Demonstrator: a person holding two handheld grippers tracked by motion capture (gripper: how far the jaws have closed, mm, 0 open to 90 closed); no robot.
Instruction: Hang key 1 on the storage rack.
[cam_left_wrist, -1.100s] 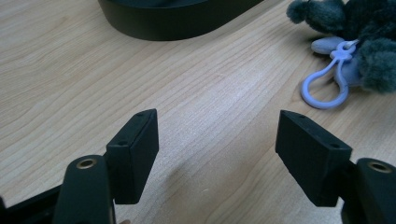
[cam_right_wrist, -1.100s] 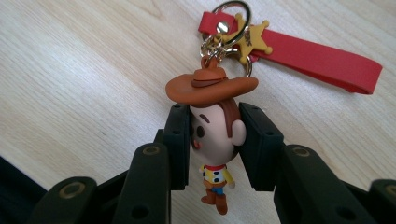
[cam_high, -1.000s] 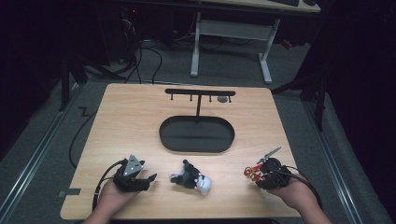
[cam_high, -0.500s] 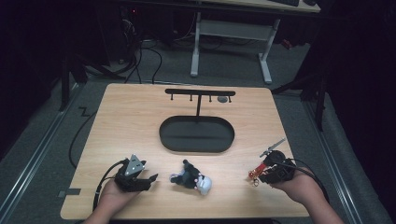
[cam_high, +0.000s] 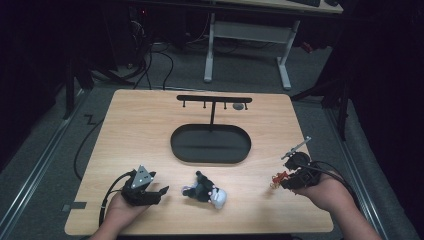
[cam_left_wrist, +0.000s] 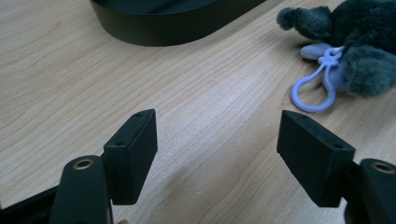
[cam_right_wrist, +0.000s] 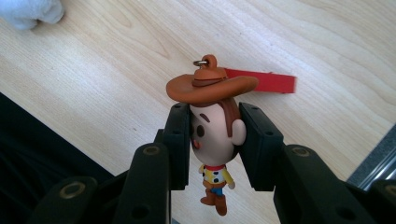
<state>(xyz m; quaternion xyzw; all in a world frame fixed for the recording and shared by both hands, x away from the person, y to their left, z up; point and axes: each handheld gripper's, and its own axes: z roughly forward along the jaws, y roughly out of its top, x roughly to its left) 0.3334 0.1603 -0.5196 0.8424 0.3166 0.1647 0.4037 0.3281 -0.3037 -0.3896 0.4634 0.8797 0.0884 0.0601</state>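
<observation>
Your right tool (cam_right_wrist: 214, 144) is pinching the small cowboy figurine keychain (cam_right_wrist: 212, 135) by its head; the black hook stand (cam_high: 214, 99) probably lies forward-left, while your left tool (cam_left_wrist: 219, 154) is gaping wide.

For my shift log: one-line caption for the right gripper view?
Right tool shut on a cowboy figurine keychain, clamped by its head above the wooden table.

The grey plush toy with a pale blue plastic clip loop (cam_left_wrist: 348, 44) is cut off by the left gripper view's right edge. A white fluffy object (cam_right_wrist: 29, 12) is cropped at the right gripper view's top-left corner. The black oval tray (cam_left_wrist: 173, 21) runs off the left gripper view's top edge.
</observation>
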